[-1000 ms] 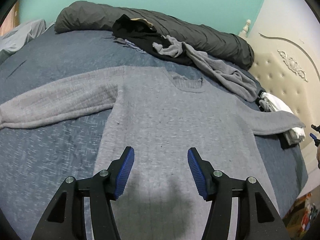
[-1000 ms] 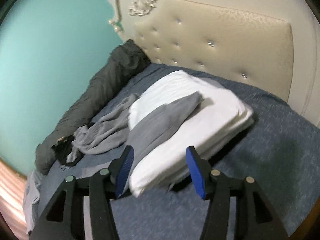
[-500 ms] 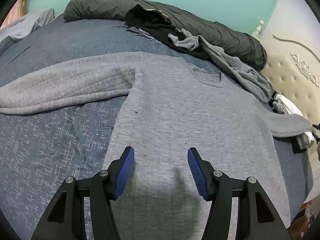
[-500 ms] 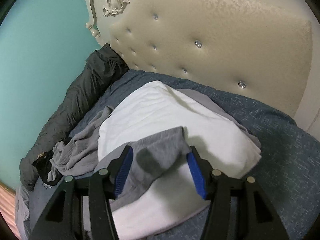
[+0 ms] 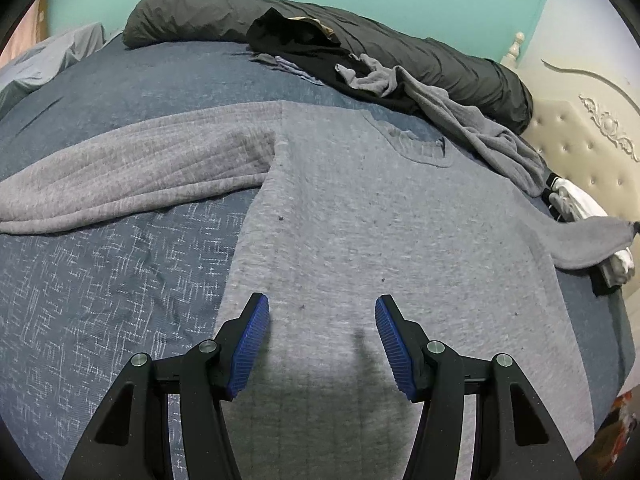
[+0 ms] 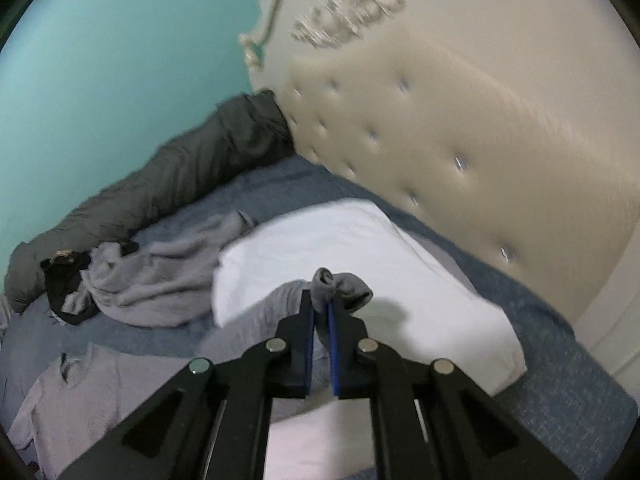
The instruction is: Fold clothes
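A grey sweater [image 5: 360, 220] lies flat on the blue bed [image 5: 100, 280], collar toward the far side, its left sleeve [image 5: 120, 176] stretched out to the left. My left gripper [image 5: 320, 332] is open and empty, just above the sweater's lower body. My right gripper [image 6: 320, 304] is shut on the cuff of the sweater's right sleeve [image 6: 340, 286], lifted a little above the white pillow [image 6: 360, 248]. The same sleeve end shows in the left wrist view [image 5: 592, 240].
A rolled dark grey duvet [image 5: 320, 36] lies along the far edge with a black garment [image 5: 304, 44] and a crumpled grey garment [image 5: 480, 128] against it. A cream tufted headboard [image 6: 480, 120] rises behind the pillow.
My right gripper has closed on the sleeve cuff and raised it off the pillow. My left gripper has edged closer over the sweater's body, still open.
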Motion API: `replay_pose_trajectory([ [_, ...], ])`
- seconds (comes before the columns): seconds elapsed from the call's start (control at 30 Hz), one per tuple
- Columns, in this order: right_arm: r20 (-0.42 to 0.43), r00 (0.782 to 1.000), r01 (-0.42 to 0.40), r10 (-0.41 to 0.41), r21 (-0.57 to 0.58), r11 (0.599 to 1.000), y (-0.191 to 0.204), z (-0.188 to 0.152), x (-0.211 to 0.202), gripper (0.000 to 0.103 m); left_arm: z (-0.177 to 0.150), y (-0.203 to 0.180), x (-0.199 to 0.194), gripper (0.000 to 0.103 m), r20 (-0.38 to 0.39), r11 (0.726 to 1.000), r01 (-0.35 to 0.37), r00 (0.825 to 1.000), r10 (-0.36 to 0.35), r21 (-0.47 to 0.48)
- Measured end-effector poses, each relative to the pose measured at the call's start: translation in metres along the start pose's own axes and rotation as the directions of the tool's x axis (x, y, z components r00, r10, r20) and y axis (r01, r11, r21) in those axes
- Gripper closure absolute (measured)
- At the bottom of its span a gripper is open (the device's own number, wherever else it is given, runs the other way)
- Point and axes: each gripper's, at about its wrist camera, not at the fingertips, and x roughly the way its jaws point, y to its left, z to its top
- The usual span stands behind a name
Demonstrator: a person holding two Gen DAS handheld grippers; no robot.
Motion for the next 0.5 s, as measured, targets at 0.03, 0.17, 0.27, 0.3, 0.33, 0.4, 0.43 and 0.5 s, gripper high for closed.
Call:
replay_pose_trajectory([
  [0.03,0.012,1.000,-0.016,0.016,-0.005,1.000,0.008,0.005,-0.006,0.097,-0.001,0.000,-0.001,0.043,0.000,1.000,0.004,1.000,-0.004,-0.001],
  [0.17,0.042,0.992,-0.114,0.116,-0.060,0.992,0.056,0.025,-0.027,0.097,-0.004,0.001,-0.006,0.043,0.006,1.000,0.011,1.000,-0.011,0.009],
  [0.27,0.060,0.980,-0.184,0.190,-0.104,0.977,0.093,0.039,-0.043,0.098,-0.006,0.003,-0.011,0.043,0.014,1.000,0.020,1.000,-0.020,0.007],
  [0.3,0.062,0.975,-0.204,0.212,-0.121,0.971,0.108,0.043,-0.046,0.098,-0.007,0.003,-0.013,0.043,0.016,1.000,0.023,1.000,-0.023,0.007],
  [0.33,0.064,0.970,-0.224,0.234,-0.138,0.965,0.123,0.047,-0.049,0.098,-0.008,0.004,-0.015,0.043,0.018,1.000,0.026,0.999,-0.026,0.007],
  [0.4,0.067,0.960,-0.257,0.272,-0.171,0.951,0.154,0.056,-0.056,0.098,-0.010,0.006,-0.019,0.043,0.021,0.999,0.032,0.999,-0.032,0.005],
  [0.43,0.070,0.956,-0.268,0.284,-0.184,0.946,0.169,0.061,-0.058,0.098,-0.011,0.008,-0.021,0.043,0.023,0.999,0.035,0.999,-0.035,0.003],
  [0.5,0.073,0.946,-0.296,0.317,-0.208,0.932,0.200,0.071,-0.063,0.098,-0.013,0.010,-0.023,0.043,0.020,0.999,0.042,0.999,-0.042,0.003],
])
